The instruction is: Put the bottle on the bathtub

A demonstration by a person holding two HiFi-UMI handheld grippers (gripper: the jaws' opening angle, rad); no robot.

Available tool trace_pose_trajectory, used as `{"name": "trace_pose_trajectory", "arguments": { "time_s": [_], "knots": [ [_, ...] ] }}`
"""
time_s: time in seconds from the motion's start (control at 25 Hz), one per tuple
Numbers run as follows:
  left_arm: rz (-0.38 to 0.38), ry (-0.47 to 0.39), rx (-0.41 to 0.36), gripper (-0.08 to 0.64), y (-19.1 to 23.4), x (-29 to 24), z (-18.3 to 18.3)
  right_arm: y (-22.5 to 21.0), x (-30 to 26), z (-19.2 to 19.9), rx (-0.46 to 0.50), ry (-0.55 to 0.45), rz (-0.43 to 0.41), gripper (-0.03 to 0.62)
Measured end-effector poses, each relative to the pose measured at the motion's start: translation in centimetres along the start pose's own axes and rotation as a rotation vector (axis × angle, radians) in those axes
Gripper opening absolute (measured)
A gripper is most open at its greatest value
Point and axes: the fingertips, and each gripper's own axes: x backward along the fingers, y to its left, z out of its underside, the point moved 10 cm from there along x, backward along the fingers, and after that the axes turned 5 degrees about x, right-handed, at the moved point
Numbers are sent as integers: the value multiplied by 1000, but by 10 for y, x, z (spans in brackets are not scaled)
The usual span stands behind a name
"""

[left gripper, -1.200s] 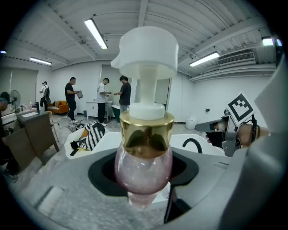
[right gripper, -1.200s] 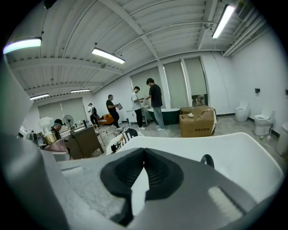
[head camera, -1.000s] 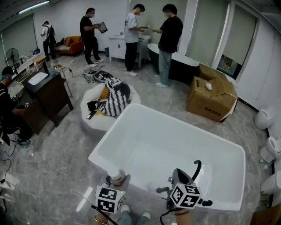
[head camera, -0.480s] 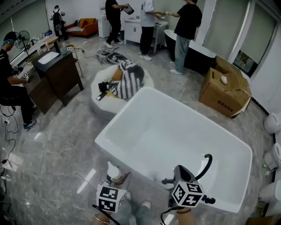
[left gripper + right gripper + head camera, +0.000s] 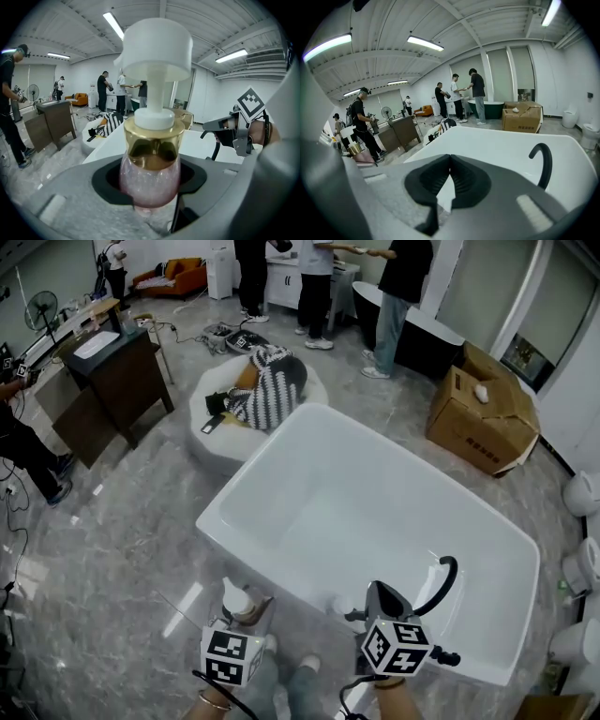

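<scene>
A pump bottle with a pink glittery body, gold collar and white pump head stands upright between the jaws of my left gripper, which is shut on its body. In the head view, bottle and left gripper hover over the floor just outside the near rim of the white bathtub. My right gripper is above the same rim, beside a black curved faucet. Its pads meet with nothing between them. The tub and faucet lie ahead of it.
Beyond the tub are a round white cushion with a striped cloth, a dark desk, a cardboard box and a black tub. People stand at the back, another person at left. White toilets line the right wall.
Both grippers have sunk a little toward the tub's near rim, the bottle still held in the left. The head view has shifted, so the people at the back slid toward the top edge.
</scene>
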Motion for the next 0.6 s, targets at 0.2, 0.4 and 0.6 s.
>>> {"name": "trace_pose_trajectory", "arguments": {
  "time_s": [0.2, 0.4, 0.6],
  "knots": [
    [3, 4, -12, 221, 5, -16, 0, -4, -7, -4, 10, 0, 4, 3],
    [22, 16, -30, 221, 7, -33, 3, -6, -15, -4, 20, 3, 9, 3],
    [41, 8, -54, 221, 6, -62, 10, -12, -31, -3, 23, -6, 5, 2]
  ]
}}
